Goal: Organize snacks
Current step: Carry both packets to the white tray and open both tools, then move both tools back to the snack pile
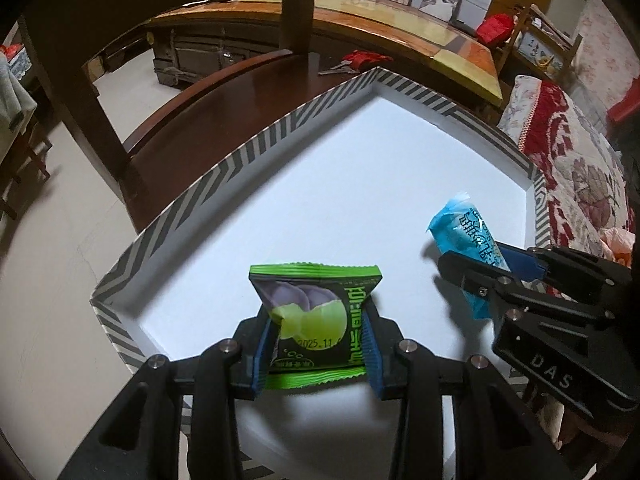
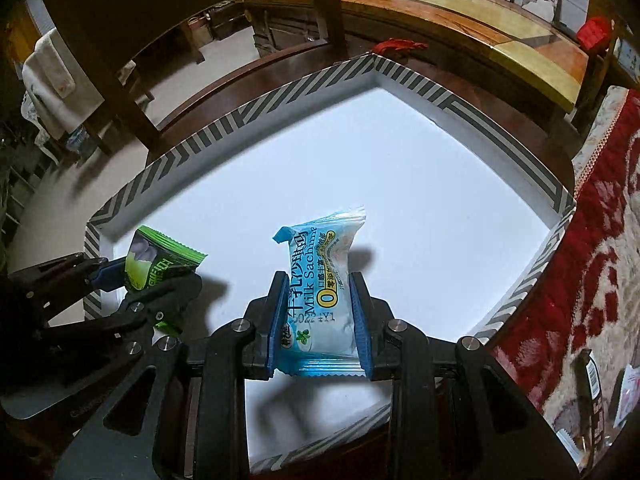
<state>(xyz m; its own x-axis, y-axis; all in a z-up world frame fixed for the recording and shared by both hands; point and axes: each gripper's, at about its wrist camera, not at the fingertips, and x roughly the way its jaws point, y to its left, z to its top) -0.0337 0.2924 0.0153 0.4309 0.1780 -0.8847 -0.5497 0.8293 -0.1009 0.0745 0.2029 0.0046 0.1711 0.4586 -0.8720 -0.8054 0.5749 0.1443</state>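
Left gripper [image 1: 316, 344]: jaws clamped on green snack [image 1: 316, 320], held above the near-left part of the tray [image 1: 224, 176].
Right gripper [image 2: 320, 320]: jaws clamped on blue snack [image 2: 320, 280], held above the tray's white floor, right of the green one.
Tray: striped rim, sits on a wooden chair [image 1: 192, 120].

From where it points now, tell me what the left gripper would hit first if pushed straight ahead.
Probably the bare white floor of the striped tray. The left gripper is shut on the green snack packet and angled down into the tray; nothing else lies ahead, though depth is unclear.
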